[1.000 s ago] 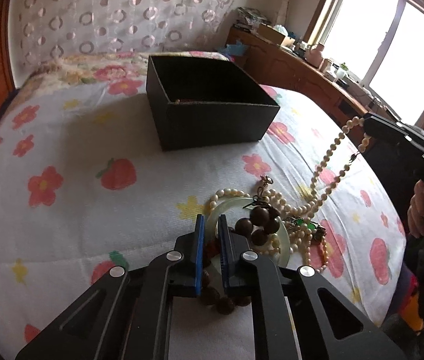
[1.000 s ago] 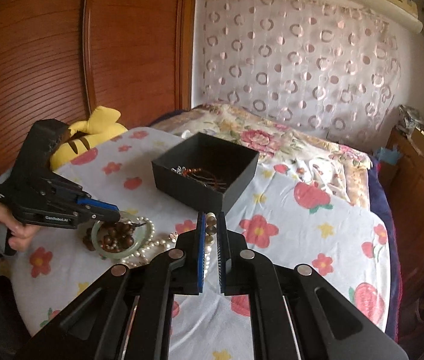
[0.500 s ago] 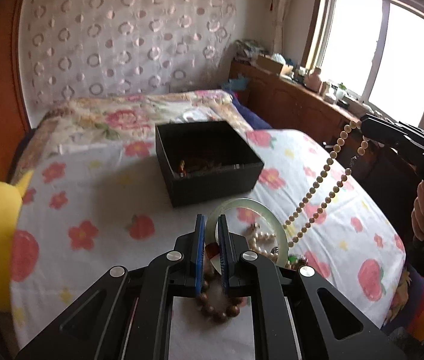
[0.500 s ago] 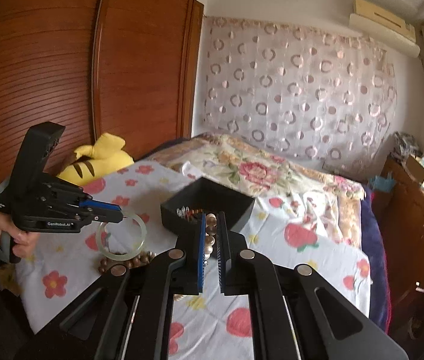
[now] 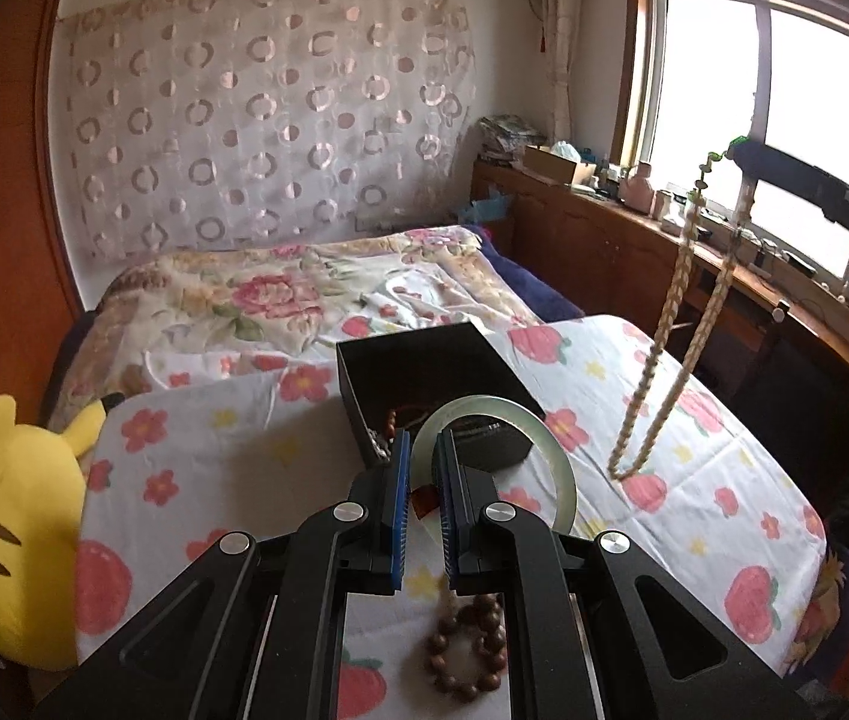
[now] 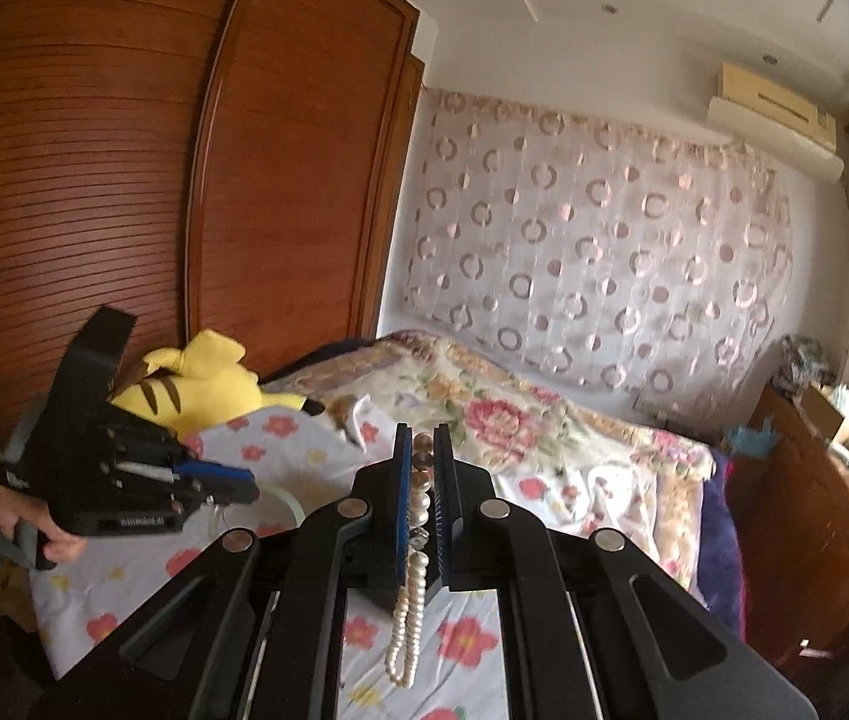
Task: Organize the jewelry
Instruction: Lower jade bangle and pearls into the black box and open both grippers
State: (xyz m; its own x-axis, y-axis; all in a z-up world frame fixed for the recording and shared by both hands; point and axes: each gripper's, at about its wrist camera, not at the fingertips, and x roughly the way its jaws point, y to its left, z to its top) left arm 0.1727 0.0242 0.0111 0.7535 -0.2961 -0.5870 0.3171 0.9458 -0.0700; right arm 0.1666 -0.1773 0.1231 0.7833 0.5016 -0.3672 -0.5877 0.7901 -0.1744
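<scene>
The left tool (image 5: 422,468) is gripping a pale green bangle (image 5: 562,468) by its rim, its two blue-padded fingers nearly closed on it, in the air just short of the black box (image 5: 424,369) on the flowered worktop (image 5: 232,438). The bangle looks rigid, smooth and likely brittle, so the rim pinch is probably wanting firm, even pressure. The right tool (image 6: 422,468) is pinching a pearl necklace (image 6: 406,624), fingers almost shut, the strand hanging limp in a long loop well above the cloth. It is light and floppy and is likely swinging and snagging easily. A brown bead bracelet (image 5: 466,654) is lying on the worktop under the left tool. A yellow plush toy (image 5: 10,510) is sitting at the worktop's left edge, clear of the box.
</scene>
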